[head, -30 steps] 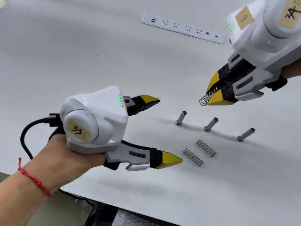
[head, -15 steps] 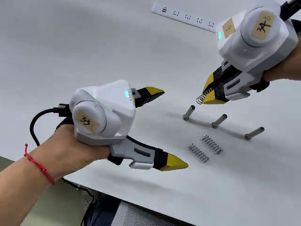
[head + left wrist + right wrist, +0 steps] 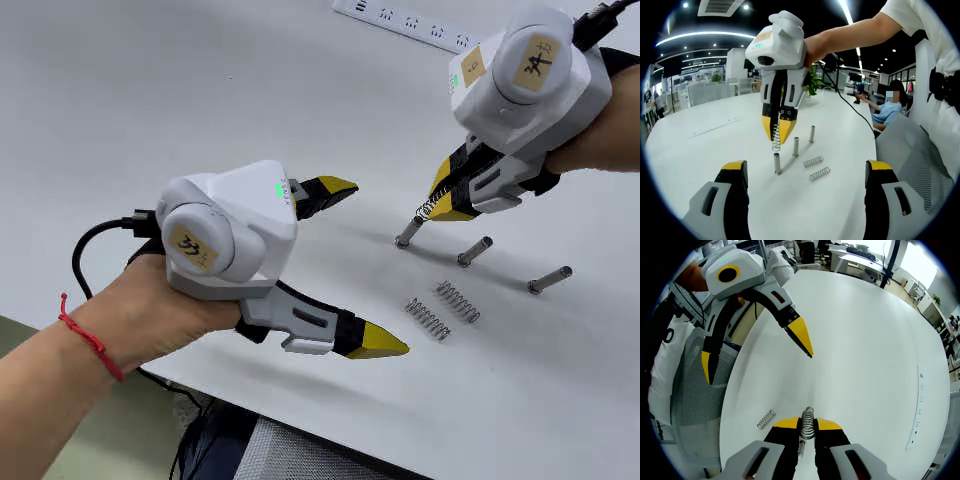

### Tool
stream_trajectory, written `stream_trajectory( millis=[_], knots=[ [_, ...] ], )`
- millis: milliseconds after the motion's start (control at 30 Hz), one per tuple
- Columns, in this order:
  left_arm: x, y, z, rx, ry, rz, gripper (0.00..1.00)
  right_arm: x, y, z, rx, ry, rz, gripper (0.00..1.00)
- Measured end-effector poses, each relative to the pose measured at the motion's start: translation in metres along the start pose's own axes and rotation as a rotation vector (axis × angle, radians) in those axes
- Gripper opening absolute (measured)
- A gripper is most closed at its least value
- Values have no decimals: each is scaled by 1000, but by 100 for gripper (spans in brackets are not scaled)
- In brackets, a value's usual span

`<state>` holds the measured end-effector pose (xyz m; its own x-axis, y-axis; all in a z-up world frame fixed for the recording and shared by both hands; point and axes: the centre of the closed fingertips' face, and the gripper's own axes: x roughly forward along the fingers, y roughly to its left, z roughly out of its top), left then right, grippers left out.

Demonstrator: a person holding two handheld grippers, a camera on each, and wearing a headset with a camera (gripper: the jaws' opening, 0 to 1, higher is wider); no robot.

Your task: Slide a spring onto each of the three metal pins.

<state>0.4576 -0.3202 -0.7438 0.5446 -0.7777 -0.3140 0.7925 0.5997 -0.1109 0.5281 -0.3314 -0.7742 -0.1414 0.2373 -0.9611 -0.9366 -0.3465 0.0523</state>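
Right gripper (image 3: 440, 207), fingers clamped on a small coiled steel spring (image 3: 428, 209), has dropped toward the white table's (image 3: 150, 110) near edge, so the spring's end now hangs just above the end short metal pin (image 3: 408, 233), ready to thread; left gripper (image 3: 368, 268) hovers open, empty.

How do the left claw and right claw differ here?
The left claw is wide open and empty; the right claw is shut on a spring. The left claw hovers off to the side; the right claw holds its spring just above a pin. Both have yellow tips.
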Motion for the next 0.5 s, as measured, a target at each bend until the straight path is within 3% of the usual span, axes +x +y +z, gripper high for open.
stream_trajectory(
  millis=[500],
  knots=[
    [5,-5,0,-7,-11,-13,97,8,0,-5,-6,26,19,7]
  ],
)
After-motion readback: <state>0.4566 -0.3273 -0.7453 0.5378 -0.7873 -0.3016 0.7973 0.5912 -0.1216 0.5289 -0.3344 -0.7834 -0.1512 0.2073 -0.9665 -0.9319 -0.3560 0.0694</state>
